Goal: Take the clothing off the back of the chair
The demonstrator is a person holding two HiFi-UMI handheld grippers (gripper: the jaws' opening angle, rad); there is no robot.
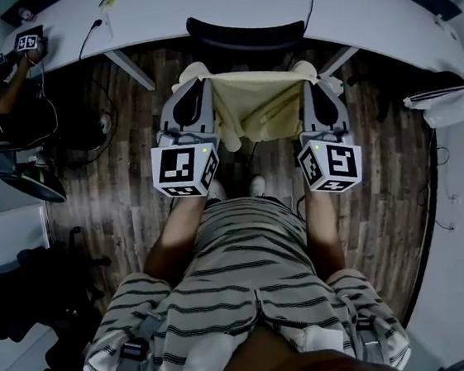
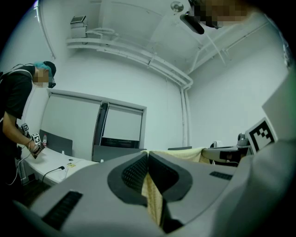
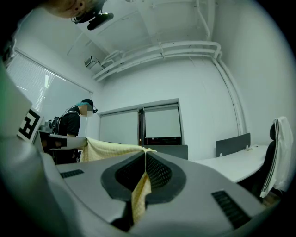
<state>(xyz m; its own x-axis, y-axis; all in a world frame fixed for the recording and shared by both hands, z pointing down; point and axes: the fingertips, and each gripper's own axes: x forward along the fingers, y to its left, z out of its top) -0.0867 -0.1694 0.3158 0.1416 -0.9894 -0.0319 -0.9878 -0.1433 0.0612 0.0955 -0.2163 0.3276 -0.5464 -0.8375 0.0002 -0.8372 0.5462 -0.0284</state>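
Note:
A pale yellow garment (image 1: 254, 103) hangs stretched between my two grippers, in front of a black chair (image 1: 246, 34) tucked under the white desk. My left gripper (image 1: 196, 81) is shut on the garment's left corner, and yellow cloth (image 2: 151, 194) runs down between its pads. My right gripper (image 1: 303, 70) is shut on the right corner, with cloth (image 3: 139, 192) pinched in its jaws and the stretched top edge (image 3: 111, 147) running off to the left. Both grippers point level. The garment sags in the middle, away from the chair back.
A curved white desk (image 1: 219, 3) with cables runs across the top. Another person (image 1: 12, 81) at the left holds a marker-cube gripper. A white striped jacket (image 1: 451, 101) lies on the right. My striped shirt and arms fill the lower middle, over wood flooring.

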